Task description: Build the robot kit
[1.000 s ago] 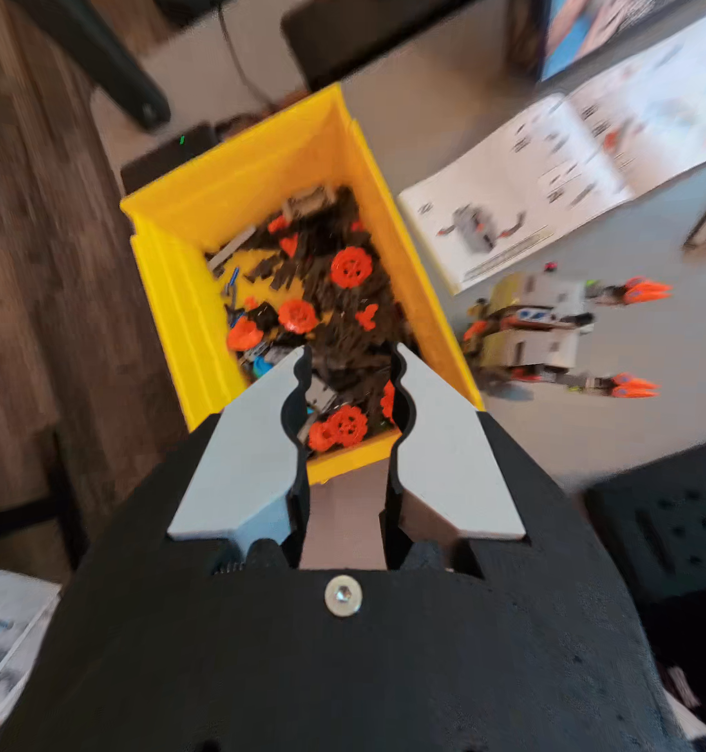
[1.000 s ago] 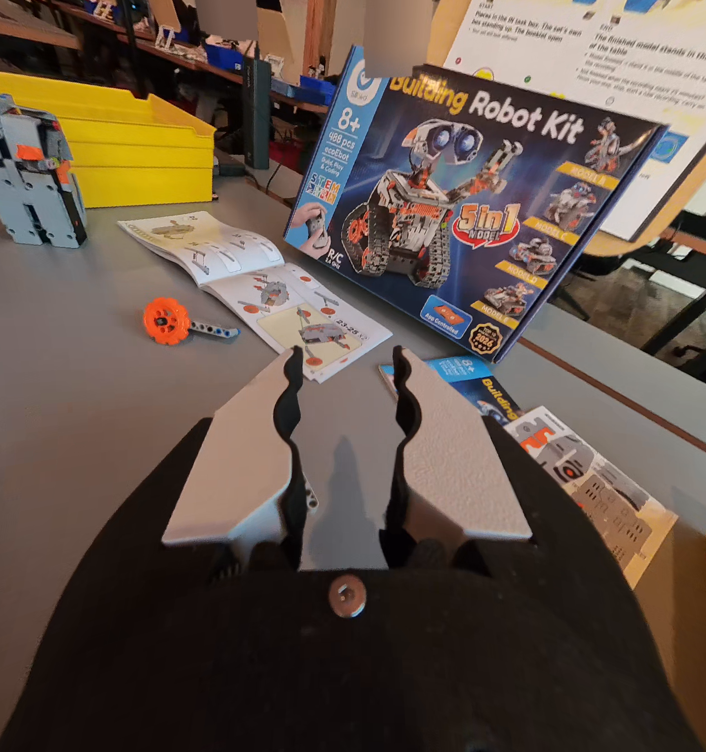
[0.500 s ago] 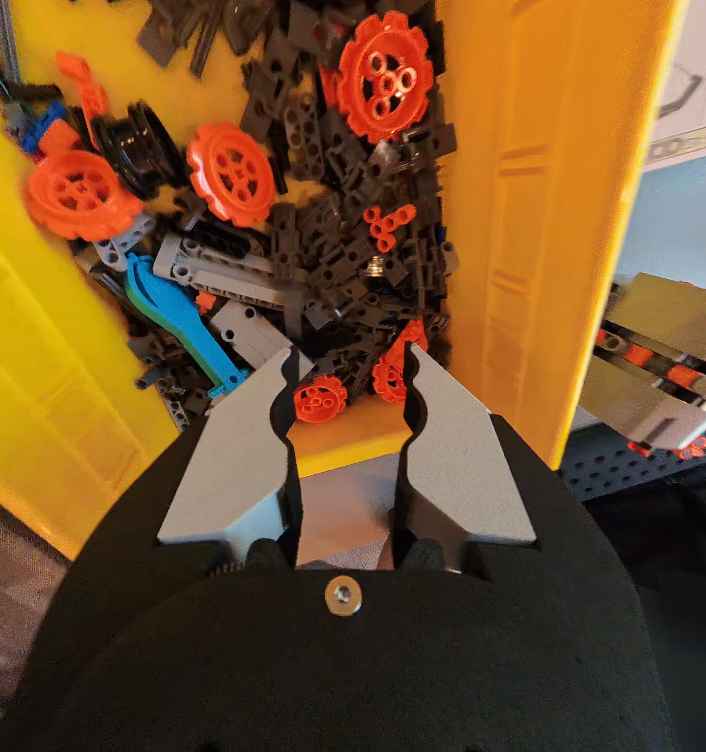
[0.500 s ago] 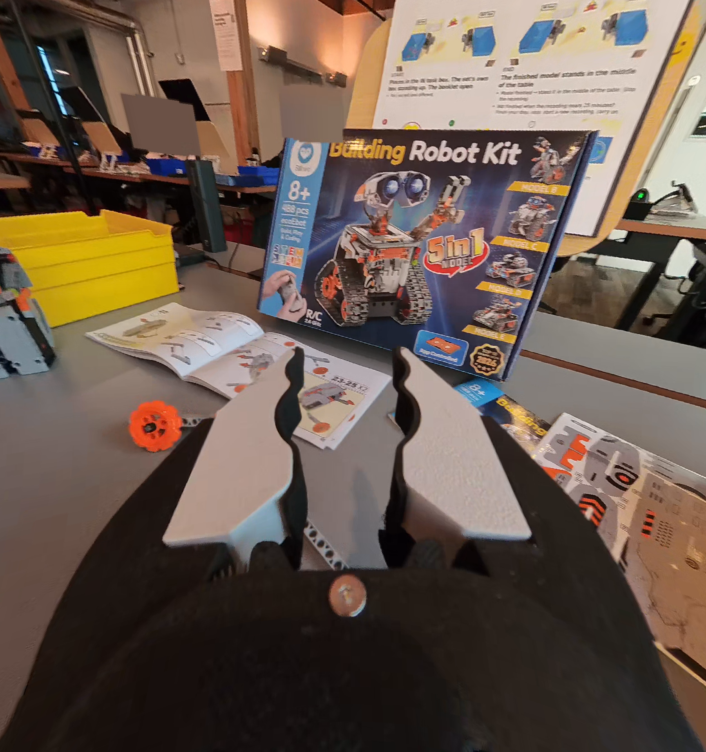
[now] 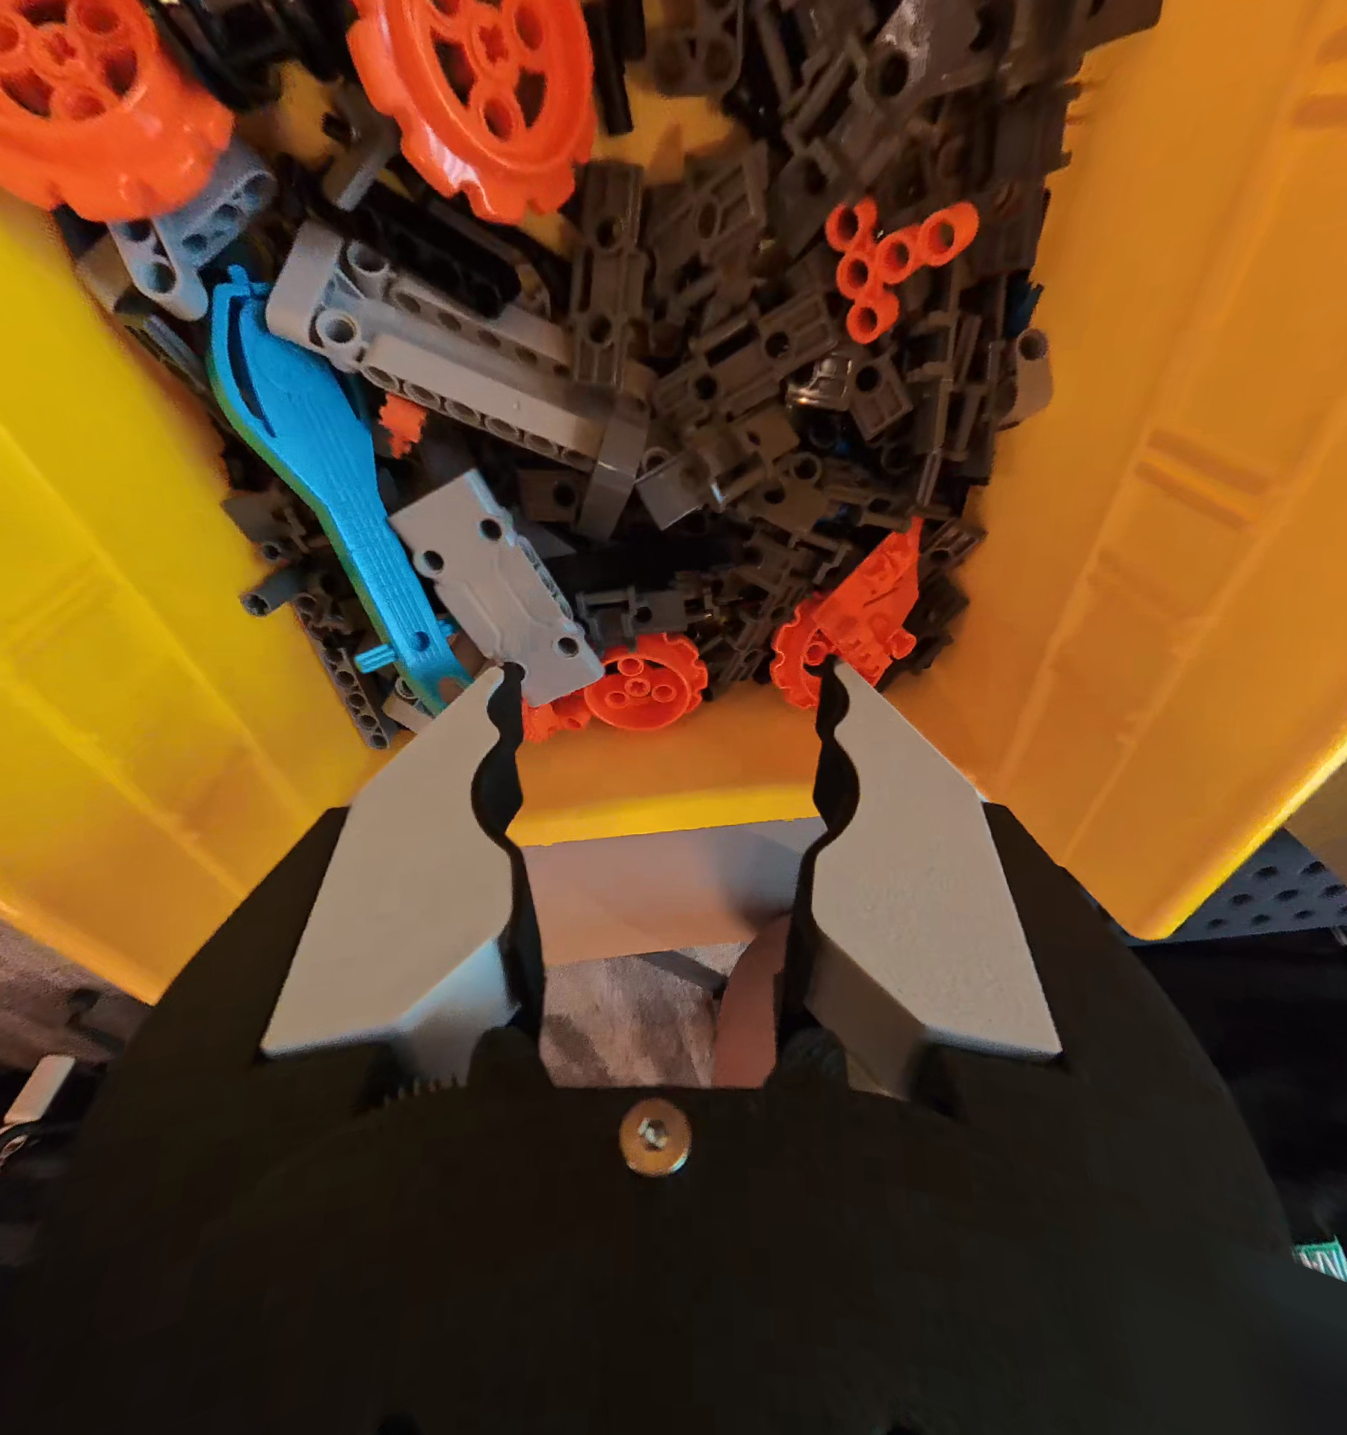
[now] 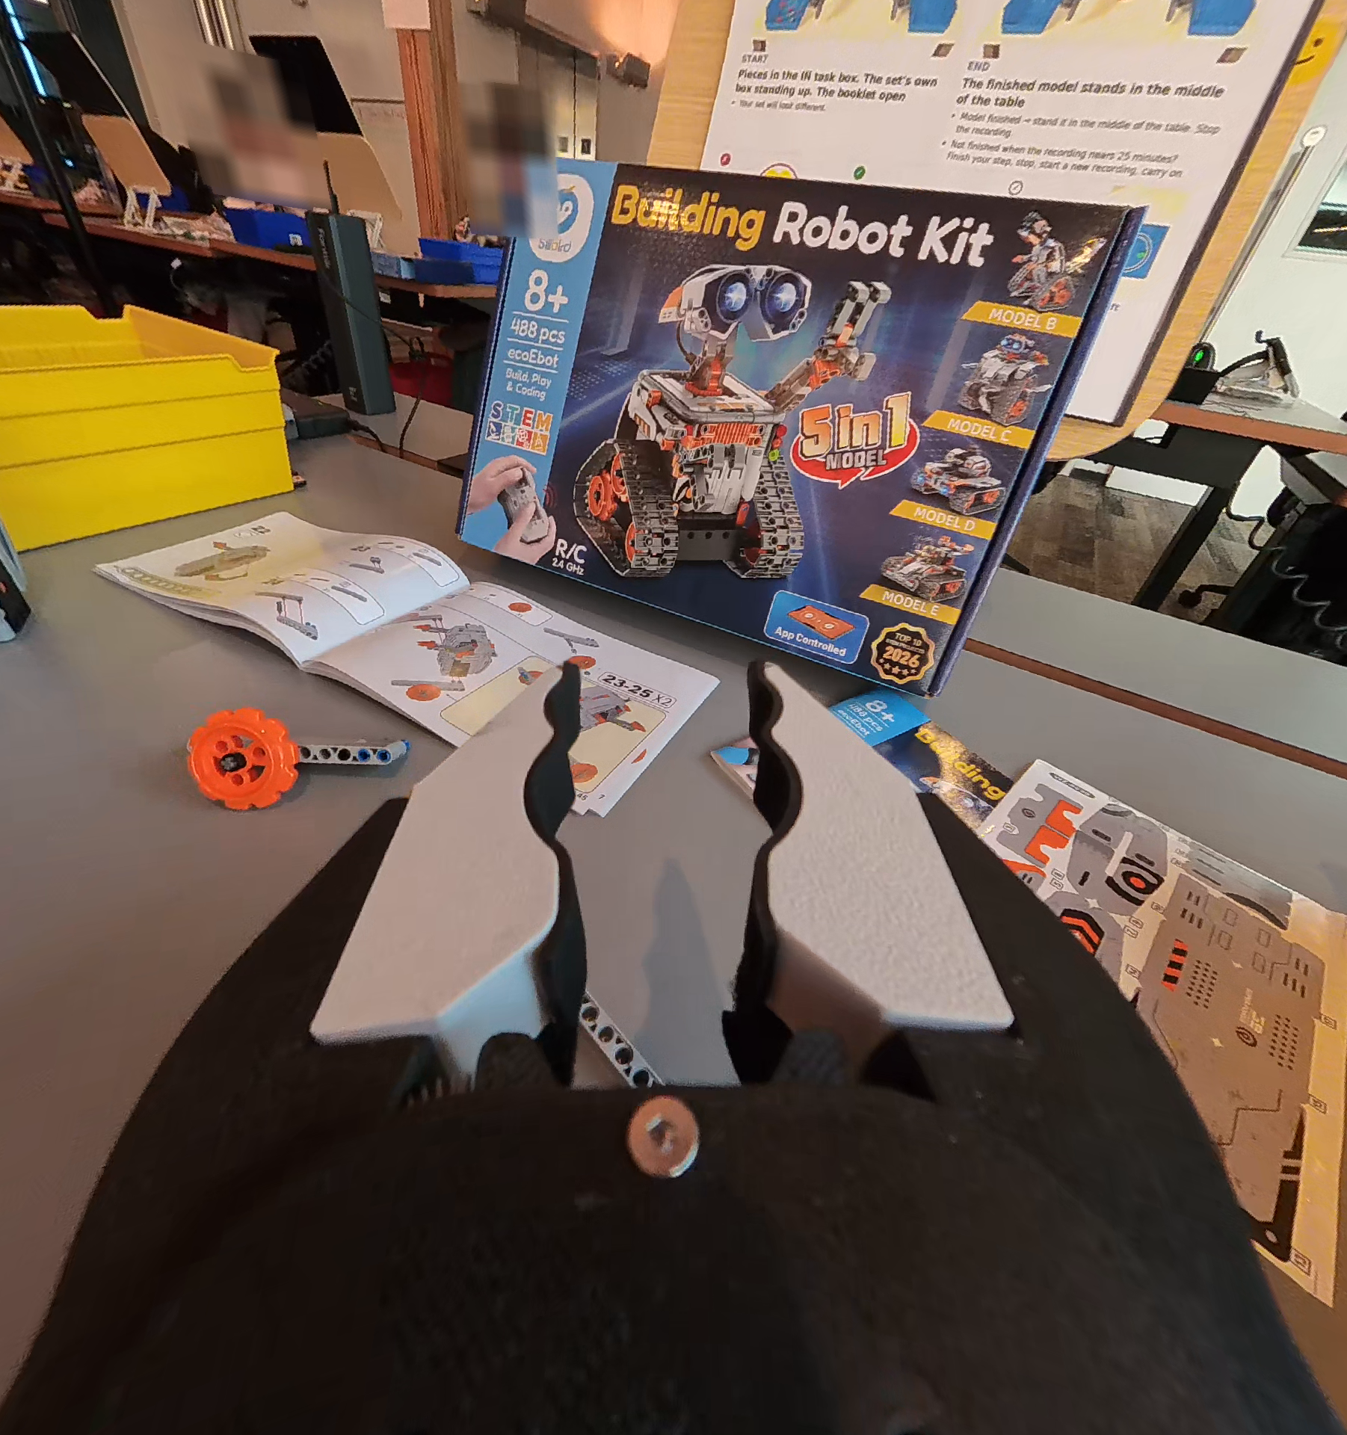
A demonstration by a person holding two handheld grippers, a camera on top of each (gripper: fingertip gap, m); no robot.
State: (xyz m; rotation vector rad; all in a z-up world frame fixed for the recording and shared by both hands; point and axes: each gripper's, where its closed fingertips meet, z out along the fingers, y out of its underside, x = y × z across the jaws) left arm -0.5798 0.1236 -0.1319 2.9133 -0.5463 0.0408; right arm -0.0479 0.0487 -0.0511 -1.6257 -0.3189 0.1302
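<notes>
1. Small gear point(image 5: 643, 691) sits at the near end of the yellow bin point(image 5: 72, 543), right ahead of the left gripper point(image 5: 666, 679), whose jaws are spread wide and empty.
2. Hard, light, slick plastic; I'd pinch across its toothed rim.
3. Grey plate point(image 5: 499, 582) and blue tool point(image 5: 321, 458) crowd its left.
4. Right gripper point(image 6: 659, 675) hangs apart over the worktop point(image 6: 72, 971), holding nothing, gear-on-beam point(image 6: 243, 757) far left.

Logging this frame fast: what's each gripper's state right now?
Left gripper: open, empty, over the small orange gear in the yellow bin.
Right gripper: open, empty, above the table.
</notes>
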